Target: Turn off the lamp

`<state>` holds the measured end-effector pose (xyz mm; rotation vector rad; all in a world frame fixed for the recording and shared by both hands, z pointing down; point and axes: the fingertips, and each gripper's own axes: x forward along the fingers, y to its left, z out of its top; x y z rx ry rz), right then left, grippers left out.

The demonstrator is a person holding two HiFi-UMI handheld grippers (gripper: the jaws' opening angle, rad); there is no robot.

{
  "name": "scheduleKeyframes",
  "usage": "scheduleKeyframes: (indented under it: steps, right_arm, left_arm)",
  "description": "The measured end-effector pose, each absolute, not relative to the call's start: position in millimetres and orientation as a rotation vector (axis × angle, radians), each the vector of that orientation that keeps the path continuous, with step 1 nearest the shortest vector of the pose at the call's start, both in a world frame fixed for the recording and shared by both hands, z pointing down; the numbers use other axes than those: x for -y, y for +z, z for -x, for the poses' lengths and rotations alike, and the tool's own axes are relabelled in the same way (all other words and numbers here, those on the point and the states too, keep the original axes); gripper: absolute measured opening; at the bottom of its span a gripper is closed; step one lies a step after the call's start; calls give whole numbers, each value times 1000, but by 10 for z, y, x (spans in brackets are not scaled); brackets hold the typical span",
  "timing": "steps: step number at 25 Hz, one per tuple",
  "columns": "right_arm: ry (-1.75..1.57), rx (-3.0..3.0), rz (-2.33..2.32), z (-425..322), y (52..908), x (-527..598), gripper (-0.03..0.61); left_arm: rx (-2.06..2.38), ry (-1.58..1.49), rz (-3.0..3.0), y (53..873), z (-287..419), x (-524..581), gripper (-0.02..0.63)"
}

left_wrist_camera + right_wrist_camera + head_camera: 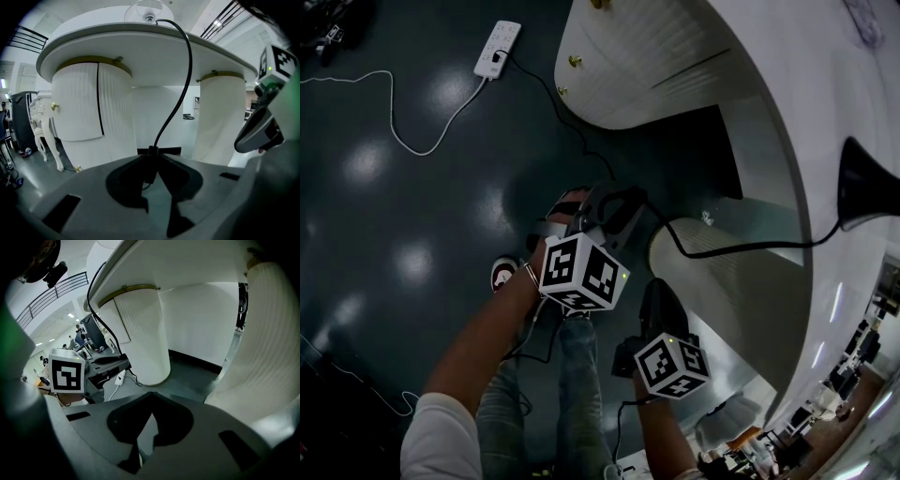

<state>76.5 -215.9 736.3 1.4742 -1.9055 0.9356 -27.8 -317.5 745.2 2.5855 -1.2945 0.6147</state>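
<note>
Evidently the left gripper (151, 157) pinches the limp lamp cord (174, 108) at its stiffer lump, probably the switch. The right gripper (151, 394) sits closed, empty.

**Dim floor, bright table, heavy fisheye**

Head view runs dark: the floor (384, 225) is murky, dotted with soft glare patches. The white table (825, 94) glows brighter on the right. Left gripper view: ceiling strips (218, 22) blaze far off, the cord (162, 127) a crisp black silhouette. Near foreground blurs; edges bend and vignette black.
</note>
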Motion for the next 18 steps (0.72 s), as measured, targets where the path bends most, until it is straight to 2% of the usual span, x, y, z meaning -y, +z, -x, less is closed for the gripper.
scheduleKeyframes:
  steps: [9,14,18]
  right_arm:
    - [926,1910,-1476,-750,7319,2150,0]
    - [914,1913,-1475,-723,7278,2139,-1]
    - [904,1912,-1476,-733,7258,2121,-1]
  left_arm:
    - [1263,585,-2577,7427,279,3119,81]
    - [1289,567,-2568,7386,327,3105,120]
    - [1298,532,-2551,7336,370,3036,123]
